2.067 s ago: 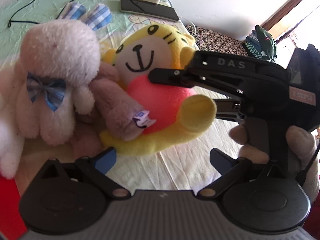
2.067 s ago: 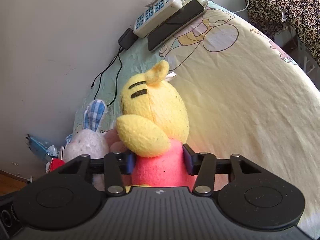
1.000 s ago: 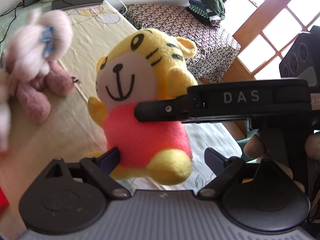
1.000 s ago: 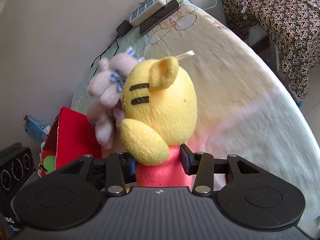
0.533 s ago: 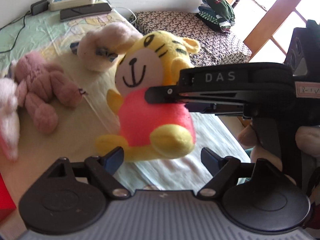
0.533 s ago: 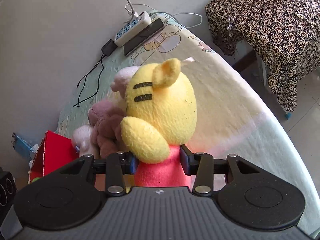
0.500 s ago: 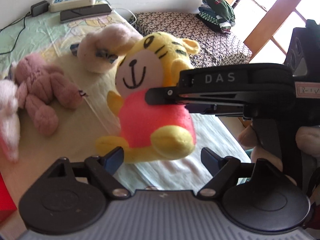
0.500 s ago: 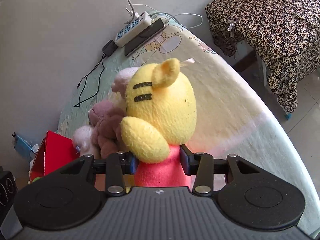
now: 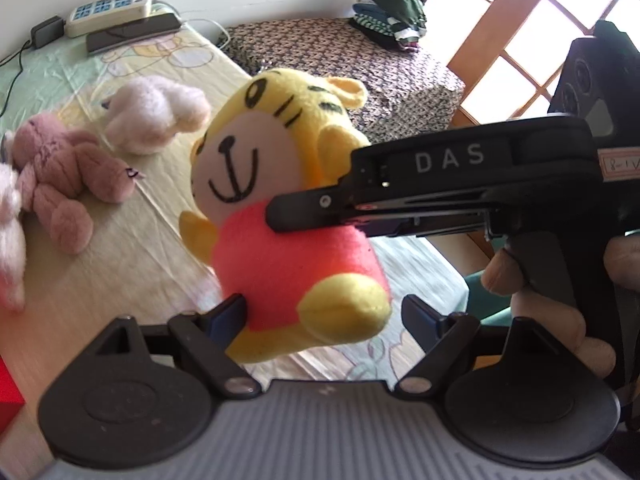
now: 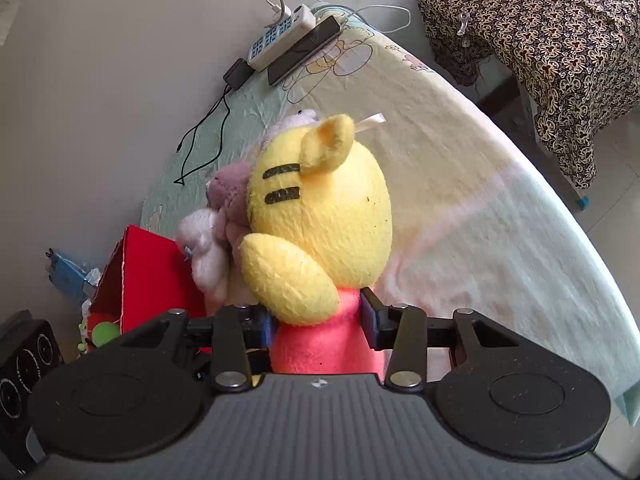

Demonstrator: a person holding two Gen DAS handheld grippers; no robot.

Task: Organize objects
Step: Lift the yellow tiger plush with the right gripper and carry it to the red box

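Note:
A yellow tiger plush (image 9: 280,208) in a pink-red shirt hangs in the air above the bed. My right gripper (image 10: 320,320) is shut on its pink body, and the tiger's back (image 10: 320,216) fills the right wrist view. In the left wrist view the right gripper (image 9: 280,216) reaches in from the right. My left gripper (image 9: 324,312) is open just below it. The tiger's lower body and foot sit between its fingers. The left finger (image 9: 228,312) lies against the plush and the right one stands apart.
On the bed sheet (image 10: 480,200) lie a pale pink rabbit (image 9: 156,116), a mauve bear (image 9: 68,176) and a white plush (image 9: 8,232). A red box (image 10: 152,276) stands at the bed's left. Power strip (image 9: 108,12) and phone (image 9: 132,34) lie at the head. A patterned covered table (image 10: 560,32) stands beside the bed.
Both grippers have risen slightly with the tiger, so the bed looks farther away. The left jaws have narrowed a little around the tiger's lower body. The right grip is unchanged.

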